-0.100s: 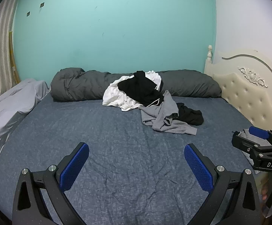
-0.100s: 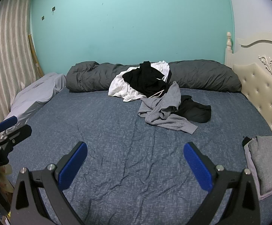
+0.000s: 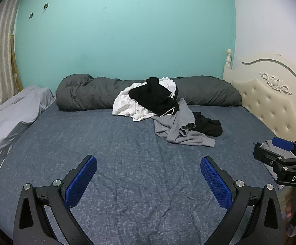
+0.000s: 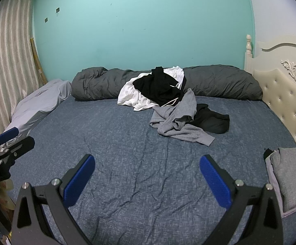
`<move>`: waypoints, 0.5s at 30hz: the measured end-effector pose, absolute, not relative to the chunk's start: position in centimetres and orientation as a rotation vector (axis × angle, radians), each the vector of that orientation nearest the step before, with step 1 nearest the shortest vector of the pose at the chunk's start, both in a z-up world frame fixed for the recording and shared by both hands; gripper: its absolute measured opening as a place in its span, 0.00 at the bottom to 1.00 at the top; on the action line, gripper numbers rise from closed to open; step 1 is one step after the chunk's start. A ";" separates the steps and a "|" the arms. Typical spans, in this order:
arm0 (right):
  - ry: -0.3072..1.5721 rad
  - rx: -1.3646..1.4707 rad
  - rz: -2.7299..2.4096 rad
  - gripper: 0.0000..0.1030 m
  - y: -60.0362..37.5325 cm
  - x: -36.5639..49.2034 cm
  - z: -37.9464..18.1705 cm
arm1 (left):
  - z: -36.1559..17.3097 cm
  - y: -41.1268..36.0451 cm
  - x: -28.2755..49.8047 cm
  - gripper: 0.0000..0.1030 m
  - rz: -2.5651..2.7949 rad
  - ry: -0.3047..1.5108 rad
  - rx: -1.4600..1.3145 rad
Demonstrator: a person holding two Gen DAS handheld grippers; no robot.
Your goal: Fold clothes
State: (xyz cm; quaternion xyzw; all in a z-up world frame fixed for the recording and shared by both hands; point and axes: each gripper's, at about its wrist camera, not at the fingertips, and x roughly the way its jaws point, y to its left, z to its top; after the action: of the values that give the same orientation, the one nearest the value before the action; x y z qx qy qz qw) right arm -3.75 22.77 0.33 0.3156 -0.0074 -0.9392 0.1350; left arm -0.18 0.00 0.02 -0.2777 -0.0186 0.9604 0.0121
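Nearest, both black grippers with blue ribbed pads, left gripper (image 3: 148, 172) and right gripper (image 4: 147, 171), hover spread wide and empty above the blue-grey bedsheet (image 4: 127, 163). Beyond them, a crumpled grey sweatshirt (image 4: 178, 122) lies mid-sheet, black and white garments (image 4: 158, 89) heaped behind it against the rolled dark-grey duvet (image 4: 219, 85).

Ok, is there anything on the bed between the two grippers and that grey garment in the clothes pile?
Nothing visible. Both the left gripper and right gripper are open over bare blue sheet, and the grey garment lies beyond it at the near edge of the pile.
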 end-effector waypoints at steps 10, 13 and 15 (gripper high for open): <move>-0.034 0.919 -2.714 1.00 23.4 -4.1 0.3 | 0.4 -0.4 0.0 1.00 3.011 -0.072 -0.870; -0.037 0.920 -2.714 1.00 23.6 -4.2 0.4 | 0.3 -0.2 -0.2 1.00 3.010 -0.062 -0.874; -0.038 0.921 -2.715 1.00 23.8 -4.2 0.4 | 0.3 0.1 -0.1 1.00 3.010 -0.055 -0.873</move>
State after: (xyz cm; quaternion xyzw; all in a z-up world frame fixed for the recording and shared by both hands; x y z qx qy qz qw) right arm -4.24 23.77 0.42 0.3183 -0.0131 -0.9380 0.1368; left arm -0.10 0.06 0.28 -0.2785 -0.0176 0.9603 0.0035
